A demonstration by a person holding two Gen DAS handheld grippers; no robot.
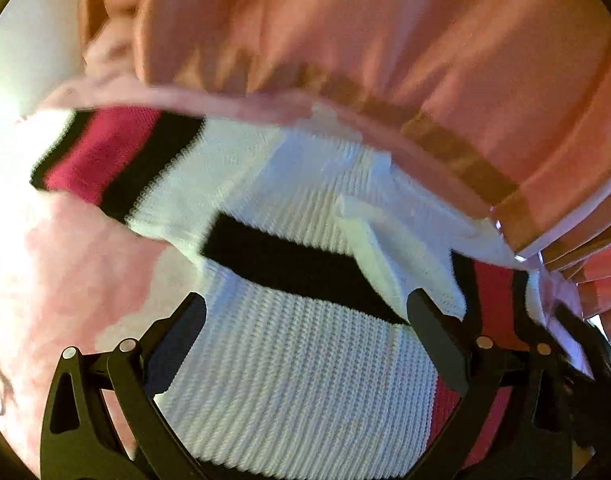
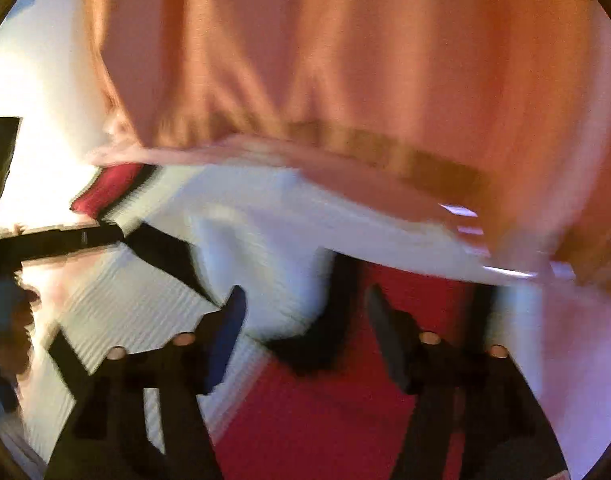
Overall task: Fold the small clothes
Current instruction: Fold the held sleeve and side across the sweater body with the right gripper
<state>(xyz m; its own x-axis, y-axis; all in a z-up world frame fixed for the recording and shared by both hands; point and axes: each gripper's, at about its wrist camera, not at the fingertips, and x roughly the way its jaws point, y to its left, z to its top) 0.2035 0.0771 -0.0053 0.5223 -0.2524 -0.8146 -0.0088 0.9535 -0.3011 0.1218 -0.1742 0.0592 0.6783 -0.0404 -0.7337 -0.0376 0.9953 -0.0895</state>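
The white knit garment (image 1: pixel 305 380) with red and black bands lies spread on the pink-covered bench (image 1: pixel 65 264), directly beneath both tools. Its ribbed panel sits between the left gripper (image 1: pixel 305 312) jaws, which stand wide and grip nothing. The right gripper (image 2: pixel 305 316) (blurred) hovers over the red band (image 2: pixel 325 420), jaws apart, empty. No container shows. An orange curtain (image 1: pixel 385 40) hangs beyond.

light: warm, glare blown out at left | blur: heavy right view | edges: fisheye-bent
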